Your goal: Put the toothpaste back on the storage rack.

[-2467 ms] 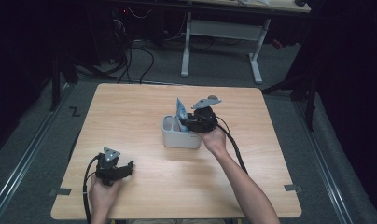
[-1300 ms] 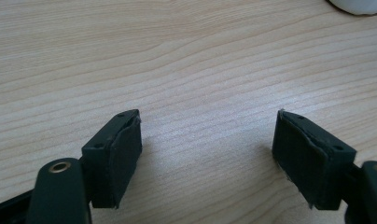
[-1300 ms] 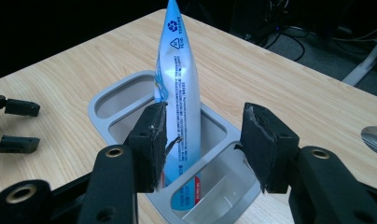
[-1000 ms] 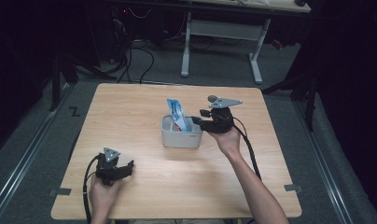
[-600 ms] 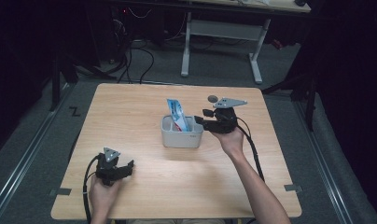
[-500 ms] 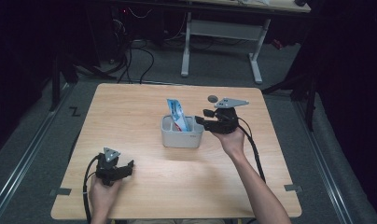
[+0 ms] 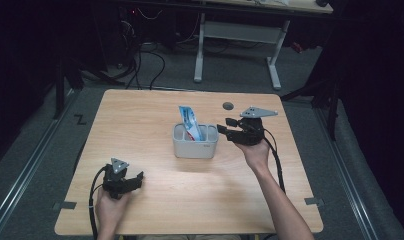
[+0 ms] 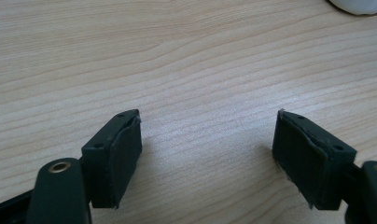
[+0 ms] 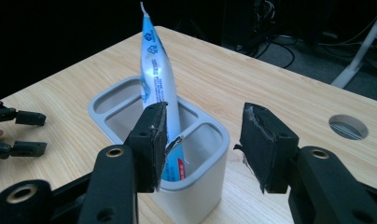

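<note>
Toothpaste tube (image 9: 155,74) standing in the grey holder (image 7: 195,148), leaning on its divider with the crimped end well above the rim, and that holder sits about mid-desk, a little toward the far edge. Right gripper (image 7: 223,125) hangs just beside the holder's right wall, fingers (image 9: 151,140) spread wide and holding nothing; in the right gripper view the tube sits just past the left finger, and whether they touch I cannot tell. That is the worry: the tube looks propped rather than seated, so any sideways swing of the hand could clip it, tip it against the divider or lever it out of its compartment. The holder looks light too, I'd judge, so a nudge on its wall could slide it across the desk (image 7: 250,200) or rock it. Best exit, to my eye, is straight back toward the right edge, fingers kept wide. Round cable hole (image 7: 228,105) lies near the far edge, behind the right gripper, no trouble unless something rolls that way. Down at the near left corner the left gripper (image 7: 138,178) rests low over bare wood, fingers (image 8: 116,158) wide apart and empty, well apart from the holder, no threat there.
</note>
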### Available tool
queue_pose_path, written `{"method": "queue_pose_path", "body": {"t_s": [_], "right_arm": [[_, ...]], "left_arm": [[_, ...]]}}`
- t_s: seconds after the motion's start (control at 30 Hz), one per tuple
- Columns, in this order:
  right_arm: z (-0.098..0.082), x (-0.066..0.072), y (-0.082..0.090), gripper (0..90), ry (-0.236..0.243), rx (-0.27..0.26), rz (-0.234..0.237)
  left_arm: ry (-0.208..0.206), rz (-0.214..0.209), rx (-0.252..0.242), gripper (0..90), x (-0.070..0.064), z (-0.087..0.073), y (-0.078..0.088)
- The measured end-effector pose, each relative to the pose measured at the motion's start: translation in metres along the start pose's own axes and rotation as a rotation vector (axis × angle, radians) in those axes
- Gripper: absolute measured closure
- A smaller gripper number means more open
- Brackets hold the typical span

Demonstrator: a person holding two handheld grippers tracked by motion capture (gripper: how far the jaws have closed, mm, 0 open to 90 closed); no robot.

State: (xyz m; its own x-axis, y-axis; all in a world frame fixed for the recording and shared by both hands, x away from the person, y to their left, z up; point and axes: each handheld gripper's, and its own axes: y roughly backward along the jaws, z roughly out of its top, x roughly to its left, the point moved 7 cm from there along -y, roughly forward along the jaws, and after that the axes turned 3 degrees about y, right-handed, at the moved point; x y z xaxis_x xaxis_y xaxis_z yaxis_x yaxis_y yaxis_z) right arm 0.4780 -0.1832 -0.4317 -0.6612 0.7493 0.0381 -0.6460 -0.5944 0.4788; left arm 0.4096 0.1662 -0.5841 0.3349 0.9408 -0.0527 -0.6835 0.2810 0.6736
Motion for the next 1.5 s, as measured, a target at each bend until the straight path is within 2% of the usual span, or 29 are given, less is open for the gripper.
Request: {"method": "queue_pose_path", "body": {"t_s": [0.17,0.33,1.5], "right_arm": [[-0.003,-0.006,0.007,51.1,-0.016,-0.006,-0.007],[-0.006,-0.007,0.012,51.0,-0.003,0.000,-0.012],[-0.031,-0.027,0.057,51.2,-0.078,-0.060,-0.041]], "left_arm": [[0.000,0.000,0.000,24.4,0.000,0.000,0.000],[0.000,0.000,0.000,24.4,0.000,0.000,0.000],[0.000,0.000,0.000,24.4,0.000,0.000,0.000]]}}
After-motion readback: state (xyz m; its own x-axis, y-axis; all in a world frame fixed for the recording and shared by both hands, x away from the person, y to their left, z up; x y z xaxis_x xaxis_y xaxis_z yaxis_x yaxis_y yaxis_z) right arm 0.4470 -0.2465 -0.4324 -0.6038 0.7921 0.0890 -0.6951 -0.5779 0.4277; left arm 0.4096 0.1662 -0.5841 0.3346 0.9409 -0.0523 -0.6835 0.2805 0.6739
